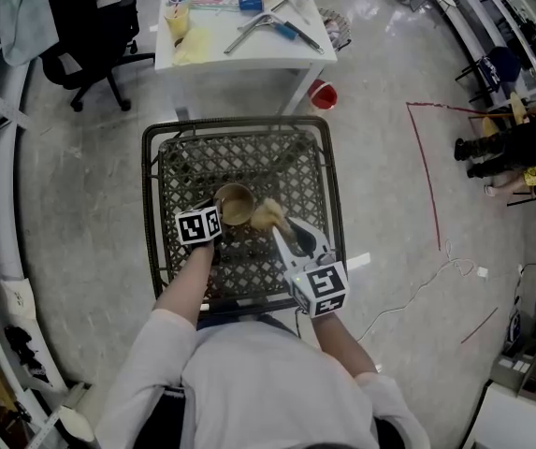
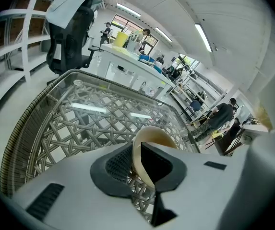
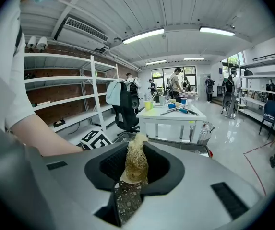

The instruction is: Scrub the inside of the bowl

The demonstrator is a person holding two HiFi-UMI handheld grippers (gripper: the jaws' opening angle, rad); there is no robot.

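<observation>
Wicker table [image 1: 185,171] beneath bowl [image 1: 236,206], desk [image 1: 258,50] beyond

One bowl [image 1: 235,204], one loofah scrubber [image 1: 268,215], two grippers: left gripper [image 1: 217,215], right gripper [image 1: 279,227]; one wicker table [image 1: 152,213], one white table [image 1: 249,50], one office chair [image 1: 90,36].

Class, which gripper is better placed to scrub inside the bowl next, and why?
Right. The right gripper grips the scrubber beside the bowl; the left gripper is clamped on the bowl's rim, steadying it.
</observation>
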